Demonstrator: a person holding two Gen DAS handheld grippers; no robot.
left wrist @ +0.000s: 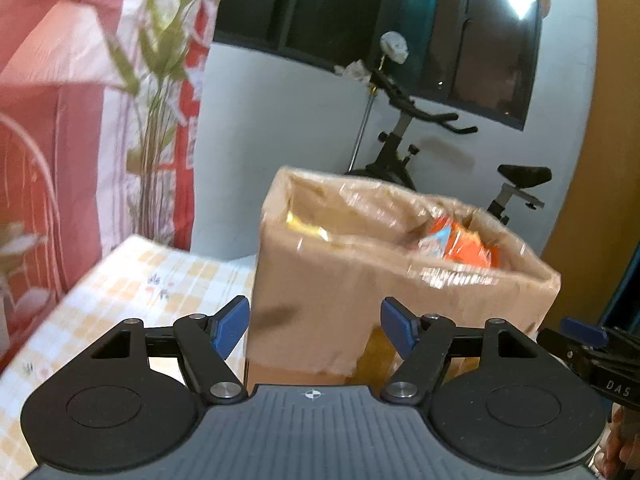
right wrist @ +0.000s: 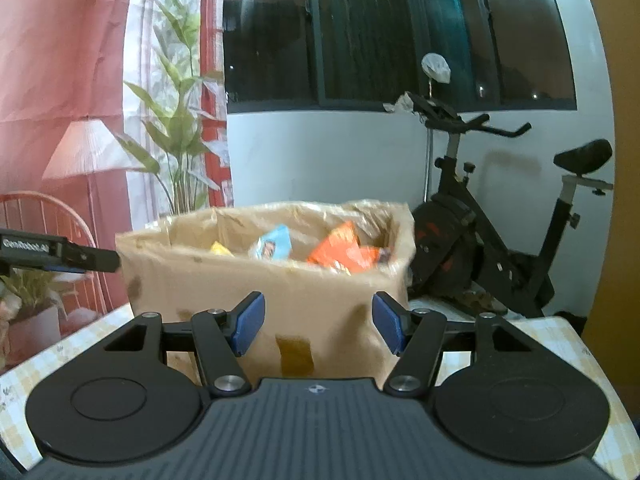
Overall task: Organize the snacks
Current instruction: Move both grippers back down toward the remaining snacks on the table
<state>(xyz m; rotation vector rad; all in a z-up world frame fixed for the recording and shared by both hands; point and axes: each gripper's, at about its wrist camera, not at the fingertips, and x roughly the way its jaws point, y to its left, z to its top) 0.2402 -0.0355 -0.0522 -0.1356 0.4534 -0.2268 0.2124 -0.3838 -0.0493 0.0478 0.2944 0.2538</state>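
Nearest in each wrist view are the tools themselves: the left gripper has its blue pads spread apart with nothing between them, and the right gripper is likewise parted and empty, so neither carries a snack at this moment. The tip of the right tool shows at the right edge of the left view, and the tip of the left tool at the left edge of the right view, so the two are side by side facing the same way. Just beyond the fingertips stands a tape-wrapped cardboard box on a table with a checked cloth; no packets lie on the parts of the cloth that show. Inside the open top of the box are the snacks: an orange packet toward the right, a light blue packet near the middle and a yellow packet toward the left, all loosely tilted against one another rather than stacked in order. Judging from that, the snacks are gathered in one place but not sorted, and the picking and arranging appears yet to be done, with both tools seemingly lining up on the box. Farther back stand an exercise bike, a leafy plant, a red curtain and dark windows.
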